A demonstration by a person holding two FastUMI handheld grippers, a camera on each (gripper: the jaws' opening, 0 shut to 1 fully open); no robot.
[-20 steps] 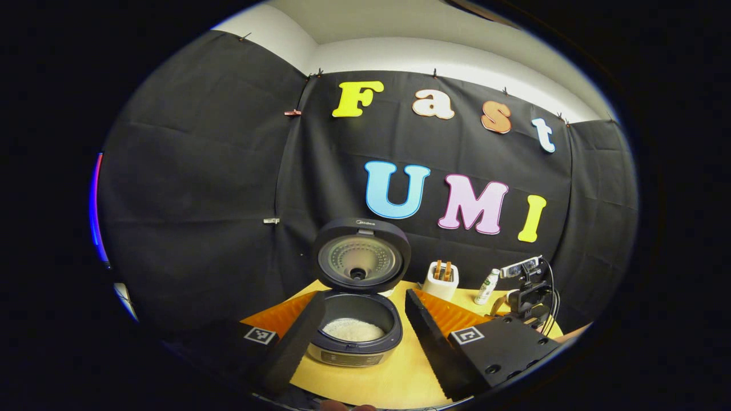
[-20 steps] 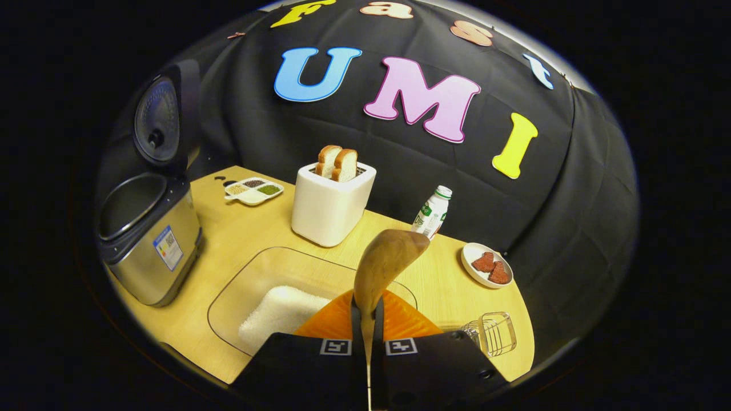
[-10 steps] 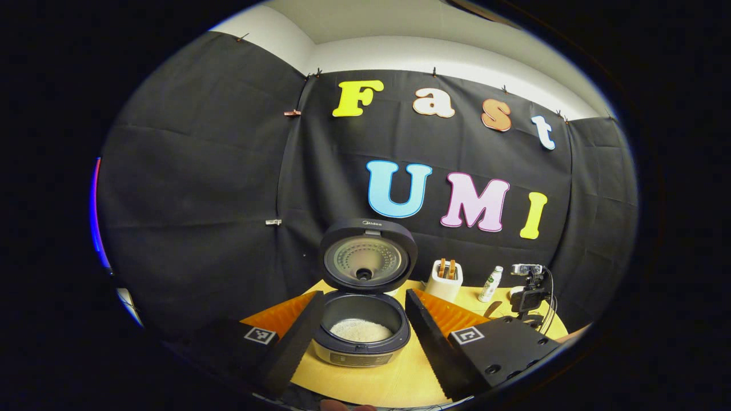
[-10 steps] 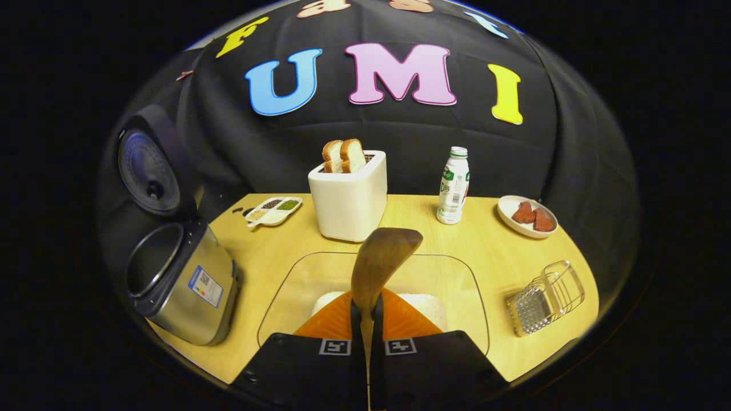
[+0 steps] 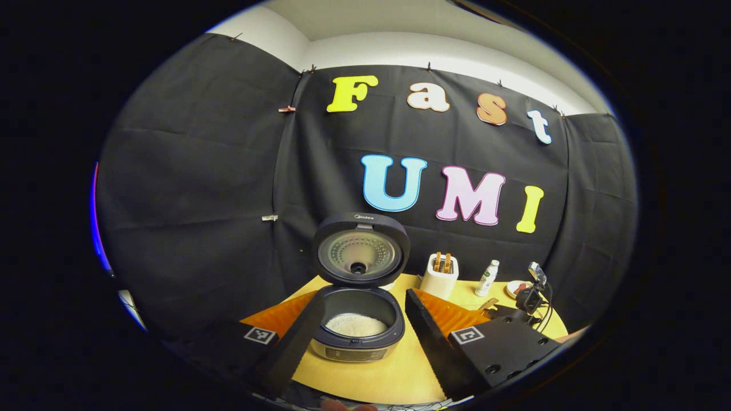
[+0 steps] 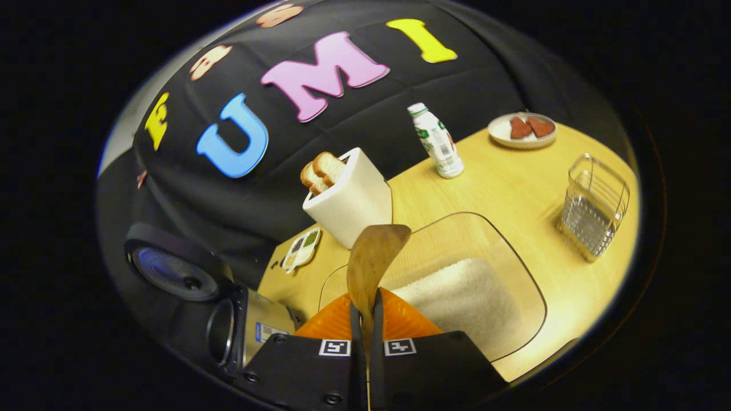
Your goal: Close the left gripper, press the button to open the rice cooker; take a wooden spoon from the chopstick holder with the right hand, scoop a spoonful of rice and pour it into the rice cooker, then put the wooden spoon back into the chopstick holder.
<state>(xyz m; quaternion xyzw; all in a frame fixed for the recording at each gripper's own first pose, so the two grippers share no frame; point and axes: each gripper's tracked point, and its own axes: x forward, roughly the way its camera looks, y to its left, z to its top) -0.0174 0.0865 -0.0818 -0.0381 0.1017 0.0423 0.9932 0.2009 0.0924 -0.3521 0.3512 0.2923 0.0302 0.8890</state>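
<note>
The right gripper (image 6: pixel 368 319) has rolled, tilting the table; its jaws pinch the brown wooden spoon (image 6: pixel 372 260). At two o'clock stands the wire chopstick holder (image 6: pixel 594 205). The left gripper (image 5: pixel 360 337) gapes wide around the open grey rice cooker (image 5: pixel 357 297).

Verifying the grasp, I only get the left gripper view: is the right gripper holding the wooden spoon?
Observer: Yes. The right gripper is shut on the brown wooden spoon, its handle between both fingers.
Operator: Where's the rice supply?
Observer: White rice lies in a clear shallow tray, just beyond the spoon's bowl.
Operator: Chopstick holder?
Observer: The wire-mesh chopstick holder stands upright to the right of the tray, apart from it, and looks empty.
</note>
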